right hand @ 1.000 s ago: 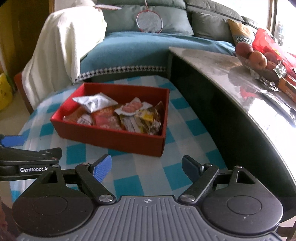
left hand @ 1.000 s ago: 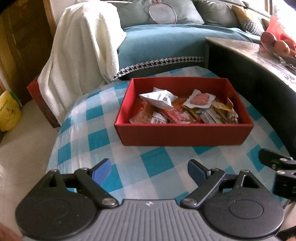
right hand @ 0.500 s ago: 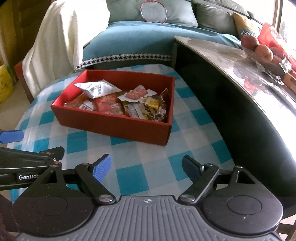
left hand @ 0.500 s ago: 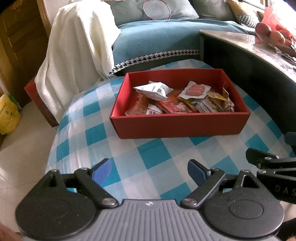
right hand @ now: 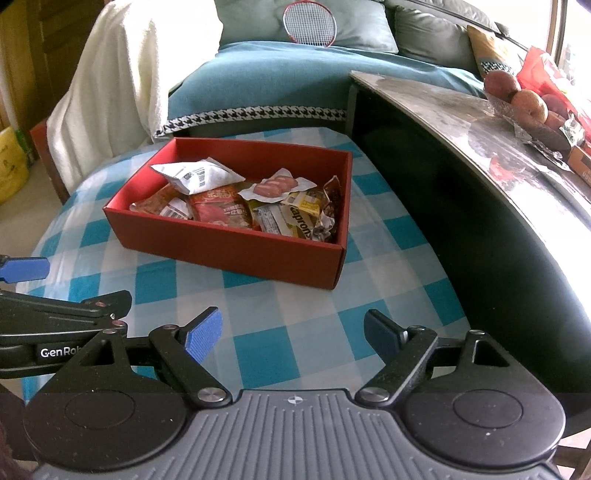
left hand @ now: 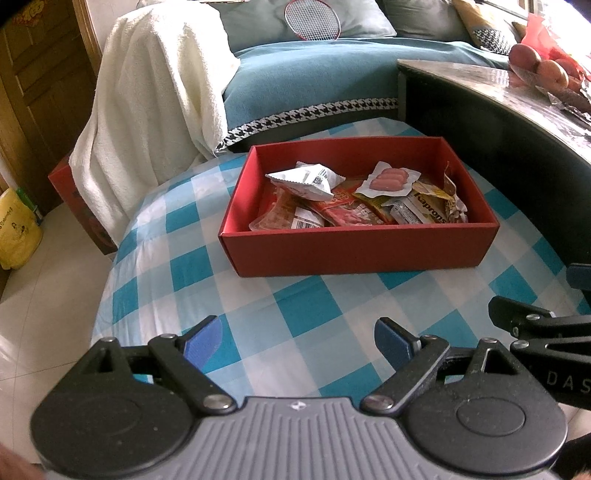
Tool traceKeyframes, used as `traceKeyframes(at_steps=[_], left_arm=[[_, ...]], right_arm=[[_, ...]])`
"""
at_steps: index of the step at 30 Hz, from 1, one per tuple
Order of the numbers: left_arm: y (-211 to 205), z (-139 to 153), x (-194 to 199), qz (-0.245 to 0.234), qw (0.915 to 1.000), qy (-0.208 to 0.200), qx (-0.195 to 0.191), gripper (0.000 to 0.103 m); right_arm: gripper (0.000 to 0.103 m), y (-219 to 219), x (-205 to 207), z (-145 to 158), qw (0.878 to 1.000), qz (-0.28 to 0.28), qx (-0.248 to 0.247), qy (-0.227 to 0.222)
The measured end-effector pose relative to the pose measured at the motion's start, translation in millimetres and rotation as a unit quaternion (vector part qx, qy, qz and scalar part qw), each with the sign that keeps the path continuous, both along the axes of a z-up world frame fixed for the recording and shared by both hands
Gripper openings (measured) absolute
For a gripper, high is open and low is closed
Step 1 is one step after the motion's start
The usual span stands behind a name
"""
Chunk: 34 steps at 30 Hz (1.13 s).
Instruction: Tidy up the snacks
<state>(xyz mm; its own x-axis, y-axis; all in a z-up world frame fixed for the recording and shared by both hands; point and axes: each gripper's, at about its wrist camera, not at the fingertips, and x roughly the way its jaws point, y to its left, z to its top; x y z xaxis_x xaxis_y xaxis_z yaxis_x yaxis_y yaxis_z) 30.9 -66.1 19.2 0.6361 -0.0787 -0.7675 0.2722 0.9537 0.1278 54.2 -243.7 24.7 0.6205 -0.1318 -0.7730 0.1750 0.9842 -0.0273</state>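
Note:
A red box stands on the blue-and-white checked tablecloth. It holds several snack packets, among them a white packet, a sausage pack and a red packet. My left gripper is open and empty, low over the cloth well in front of the box. My right gripper is open and empty, also in front of the box. Each gripper shows at the edge of the other's view.
A dark table with a glossy top stands right of the cloth and carries a fruit bowl. A teal sofa lies behind, with a white towel and a racket. A yellow bag sits on the floor at left.
Both grippers have drawn back and risen from the box, which now looks smaller and further off. Both stay open and empty.

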Motion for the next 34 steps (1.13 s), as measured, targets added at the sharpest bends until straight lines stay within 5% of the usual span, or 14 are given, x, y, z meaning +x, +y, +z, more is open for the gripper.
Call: traceKeyframes(at_steps=[34], left_arm=[[3.0,2.8,0.1,-0.001,1.0,-0.006,0.004,0.085]], right_arm=[[0.088,2.3,0.1,-0.4,1.0,0.002,0.001,0.001]])
